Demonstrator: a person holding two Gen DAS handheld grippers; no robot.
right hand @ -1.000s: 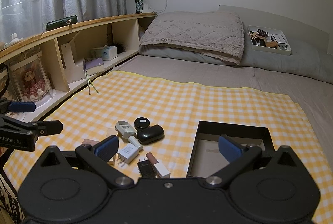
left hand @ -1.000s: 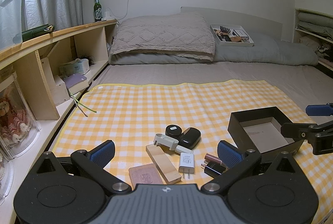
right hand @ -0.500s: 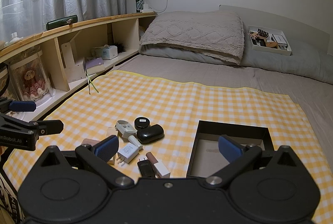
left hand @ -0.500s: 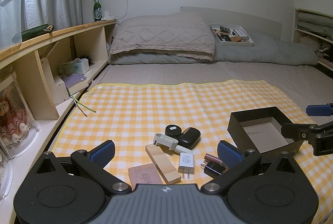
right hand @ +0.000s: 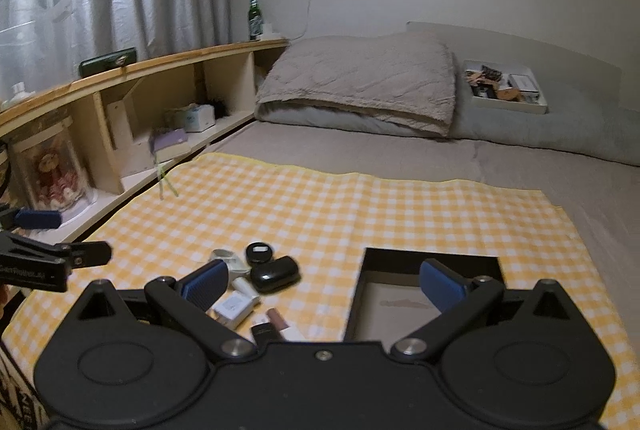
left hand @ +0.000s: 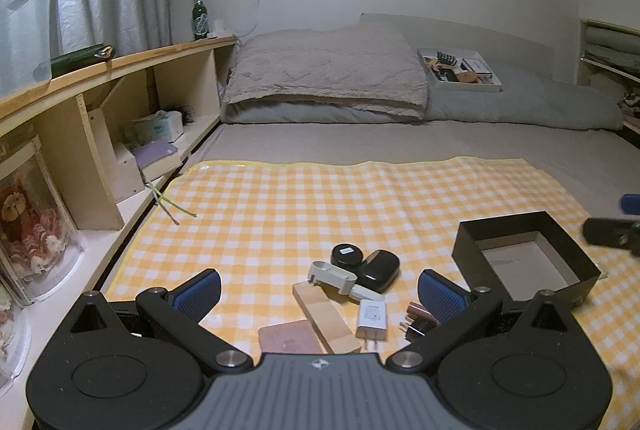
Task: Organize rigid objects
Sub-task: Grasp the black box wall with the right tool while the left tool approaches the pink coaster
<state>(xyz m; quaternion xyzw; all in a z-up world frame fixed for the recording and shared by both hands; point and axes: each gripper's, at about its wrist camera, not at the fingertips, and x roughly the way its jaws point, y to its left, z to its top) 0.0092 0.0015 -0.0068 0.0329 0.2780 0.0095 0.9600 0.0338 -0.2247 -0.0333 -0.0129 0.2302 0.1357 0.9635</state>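
I see both tools with fingers spread wide, holding nothing — my left tool (left hand: 318, 290) above the cluttered items, my right tool (right hand: 324, 282) nearer the black box (right hand: 432, 296). The white charger (left hand: 372, 318), wooden block (left hand: 325, 316) and black case (left hand: 380, 269) lie on the checked cloth (left hand: 320, 206), left of the box.

Green bottle (left hand: 200, 15) on shelf (left hand: 120, 59) beside pillow (left hand: 326, 70)

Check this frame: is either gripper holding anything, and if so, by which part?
Nothing is held. The left gripper and right gripper are both open and empty above the items on the checked cloth.
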